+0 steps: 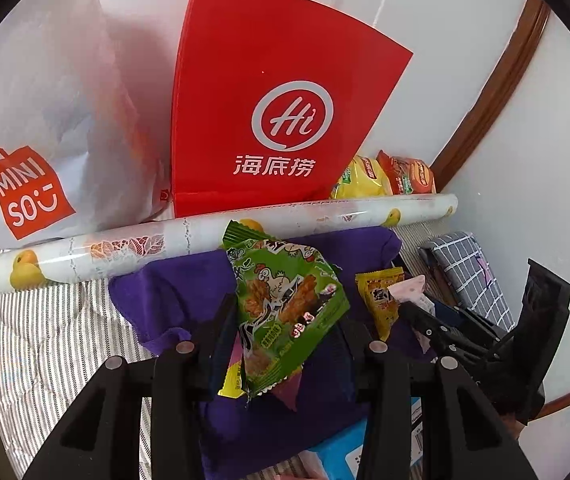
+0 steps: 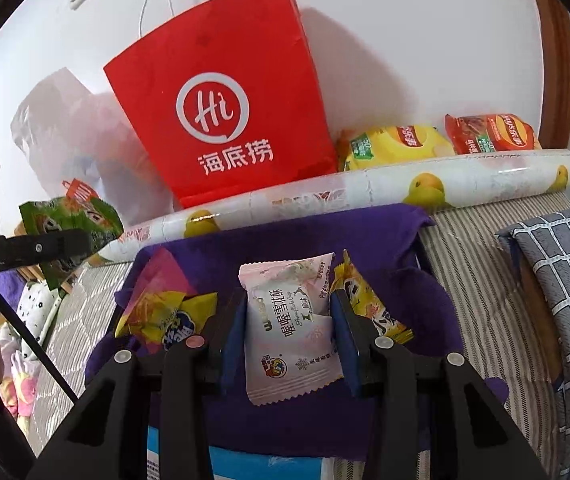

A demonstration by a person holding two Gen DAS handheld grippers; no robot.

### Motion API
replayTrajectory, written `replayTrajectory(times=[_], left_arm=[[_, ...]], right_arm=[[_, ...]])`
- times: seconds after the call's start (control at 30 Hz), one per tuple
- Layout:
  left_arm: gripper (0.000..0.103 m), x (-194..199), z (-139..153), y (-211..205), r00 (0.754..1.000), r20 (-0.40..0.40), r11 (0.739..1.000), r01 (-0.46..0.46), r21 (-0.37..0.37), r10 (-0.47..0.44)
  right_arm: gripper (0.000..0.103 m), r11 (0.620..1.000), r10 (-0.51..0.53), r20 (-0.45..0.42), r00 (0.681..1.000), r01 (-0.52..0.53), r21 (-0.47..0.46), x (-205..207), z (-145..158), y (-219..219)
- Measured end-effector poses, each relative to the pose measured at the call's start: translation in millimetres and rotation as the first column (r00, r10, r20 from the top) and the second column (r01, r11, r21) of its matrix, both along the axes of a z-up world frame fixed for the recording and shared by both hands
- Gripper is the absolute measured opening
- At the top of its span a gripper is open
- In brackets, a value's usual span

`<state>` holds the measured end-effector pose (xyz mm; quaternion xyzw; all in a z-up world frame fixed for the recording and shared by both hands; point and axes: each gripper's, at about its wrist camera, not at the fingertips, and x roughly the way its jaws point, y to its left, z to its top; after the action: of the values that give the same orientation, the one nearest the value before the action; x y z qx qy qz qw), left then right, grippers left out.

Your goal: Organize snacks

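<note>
While the left gripper [image 1: 285,344] is pinching the green chicken snack packet [image 1: 285,304] above the purple cloth [image 1: 173,292], the right gripper [image 2: 289,336] is clamping the pink snowflake pastry packet [image 2: 289,332] (both by slippery film). I am thinking either packet may be slipping out before it reaches the red paper bag [image 2: 221,96], which may be tipping over if a gripper is bumping its rim.

I count two paper bags, one red [image 2: 221,92], one white [image 1: 41,128]; two crisp packets [image 2: 393,146]; five small snack packets; one patterned roll [image 1: 221,232]; one purple cloth [image 2: 285,232]; one checked pillow [image 2: 565,288]
</note>
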<state>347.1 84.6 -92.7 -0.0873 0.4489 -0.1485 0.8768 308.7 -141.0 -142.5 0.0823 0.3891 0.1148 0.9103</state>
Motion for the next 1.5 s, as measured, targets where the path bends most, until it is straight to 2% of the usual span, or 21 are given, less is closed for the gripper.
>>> replayTrajectory(times=[0.4,0.97,1.3,1.5], left_arm=[[0.041,1,-1,-1,1.000,-0.003,1.000,-0.003,0.010,0.004],[0.041,0,-1,-4,1.000,-0.003,1.000,0.018,0.013,-0.018],[0.041,0,-1,-5,1.000,-0.008,1.000,0.023,0.015,-0.023],[0.041,3,-6,-9,0.999,-0.024,0.999,0.028,0.024,-0.028]], right_arm=[[0.042,0.999,-0.016,-0.075,0.997,0.014,-0.031,7,-15,-1],[0.046,0.998,-0.012,-0.124,0.992,0.004,-0.061,12,-24,4],[0.046,0.998,-0.009,-0.126,0.992,0.001,-0.065,11,-24,4],[0.047,0.999,0.001,-0.091,0.996,-0.005,-0.046,5,-13,5]])
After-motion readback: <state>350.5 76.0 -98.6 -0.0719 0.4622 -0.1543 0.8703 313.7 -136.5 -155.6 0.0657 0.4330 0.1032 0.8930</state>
